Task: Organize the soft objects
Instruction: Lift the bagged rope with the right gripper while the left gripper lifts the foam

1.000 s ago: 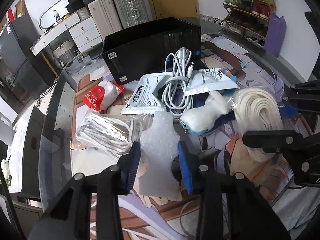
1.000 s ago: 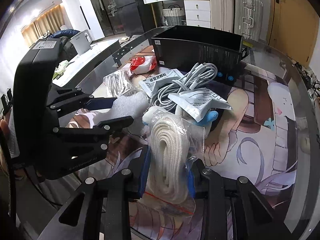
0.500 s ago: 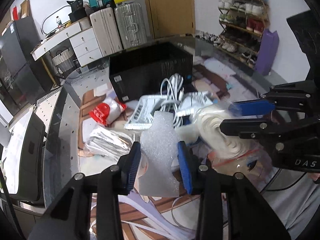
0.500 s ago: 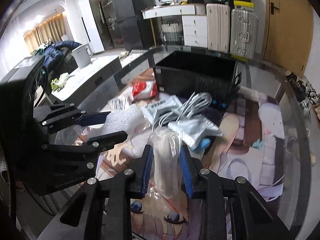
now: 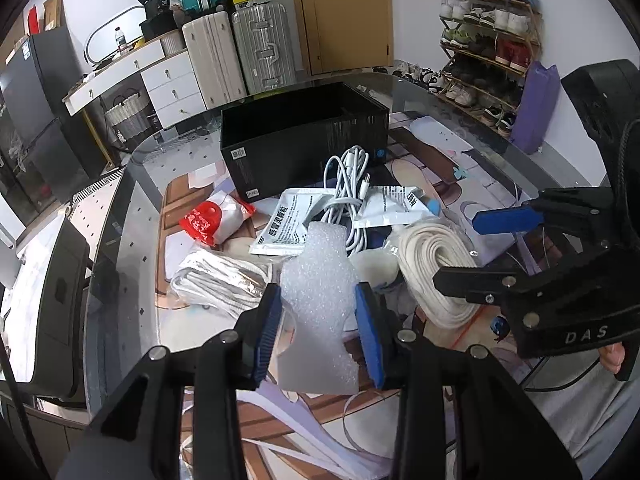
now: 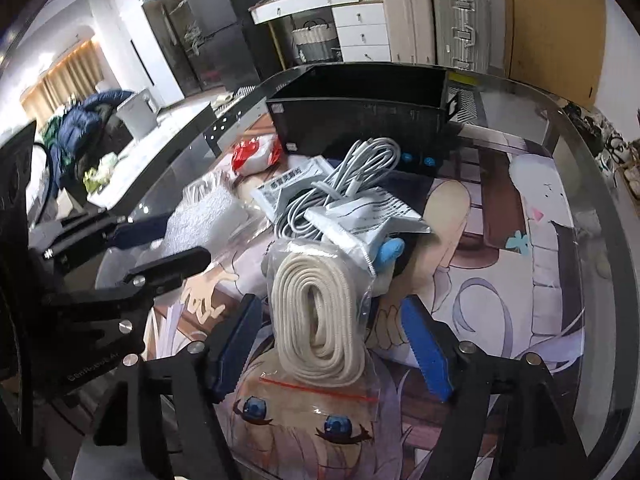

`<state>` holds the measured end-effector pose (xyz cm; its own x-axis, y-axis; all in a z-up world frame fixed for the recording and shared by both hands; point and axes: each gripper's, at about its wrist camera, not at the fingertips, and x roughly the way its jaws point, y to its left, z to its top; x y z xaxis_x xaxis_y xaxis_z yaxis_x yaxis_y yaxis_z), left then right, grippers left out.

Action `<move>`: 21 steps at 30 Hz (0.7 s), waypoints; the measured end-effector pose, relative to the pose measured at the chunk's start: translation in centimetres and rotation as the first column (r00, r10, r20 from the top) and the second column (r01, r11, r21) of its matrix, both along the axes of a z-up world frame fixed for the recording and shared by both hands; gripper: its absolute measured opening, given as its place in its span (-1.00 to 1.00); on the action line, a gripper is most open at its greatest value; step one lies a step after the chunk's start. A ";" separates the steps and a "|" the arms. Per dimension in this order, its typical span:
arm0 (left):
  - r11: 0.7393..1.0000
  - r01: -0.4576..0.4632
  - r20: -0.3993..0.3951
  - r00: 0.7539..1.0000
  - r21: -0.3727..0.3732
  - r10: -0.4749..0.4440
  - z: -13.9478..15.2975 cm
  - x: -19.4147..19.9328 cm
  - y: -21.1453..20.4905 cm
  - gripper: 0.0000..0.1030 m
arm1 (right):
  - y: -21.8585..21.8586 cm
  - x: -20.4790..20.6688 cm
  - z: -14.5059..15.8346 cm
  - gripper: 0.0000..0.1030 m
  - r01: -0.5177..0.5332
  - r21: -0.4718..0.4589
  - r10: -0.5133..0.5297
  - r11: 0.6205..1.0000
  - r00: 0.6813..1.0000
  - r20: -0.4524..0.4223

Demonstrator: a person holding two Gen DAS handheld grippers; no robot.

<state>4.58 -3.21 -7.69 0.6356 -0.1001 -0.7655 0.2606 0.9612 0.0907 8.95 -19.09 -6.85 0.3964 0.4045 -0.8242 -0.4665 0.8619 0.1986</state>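
Observation:
My left gripper (image 5: 318, 320) is shut on a white foam sheet (image 5: 318, 292) and holds it above the table; in the right wrist view it shows at the left (image 6: 160, 244). My right gripper (image 6: 332, 344) is open, its fingers on either side of a bagged coil of cream rope (image 6: 316, 320) that lies on the mat; the coil also shows in the left wrist view (image 5: 436, 268). A black open box (image 5: 304, 140) stands at the back of the table.
In front of the box lie a white cable bundle (image 5: 348, 192), two silver packets (image 5: 288, 224), a red-and-white bag (image 5: 212, 220) and a bagged white rope (image 5: 224, 280). A blue-and-white soft item (image 6: 390, 250) lies under a packet. The glass table's edge (image 5: 120, 240) runs on the left.
My right gripper had lifted the bagged rope, then set it back on the mat and opened. My left gripper rose a little with the foam sheet still in it.

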 end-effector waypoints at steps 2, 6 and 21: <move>1.000 -0.001 -0.003 1.000 -0.001 0.001 0.0 -0.1 0.1 -0.30 | 0.5 -0.2 -0.3 0.43 -0.013 -0.027 0.013 1.000 1.000 0.000; 1.000 -0.003 -0.004 1.000 -0.003 0.003 0.0 -0.1 0.2 -0.30 | 1.8 -1.0 -1.0 0.43 -0.052 -0.091 0.053 0.994 0.999 0.003; 1.000 -0.002 -0.012 1.000 -0.009 0.002 -0.1 -0.1 0.2 -0.30 | 2.7 -1.4 -2.2 -0.27 -0.127 -0.125 0.125 0.984 0.992 -0.026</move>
<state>4.51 -3.03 -7.80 0.6269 -0.1061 -0.7718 0.2597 0.9625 0.0786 7.57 -16.39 -9.00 0.3332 0.3425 -0.8784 -0.5700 0.8153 0.1017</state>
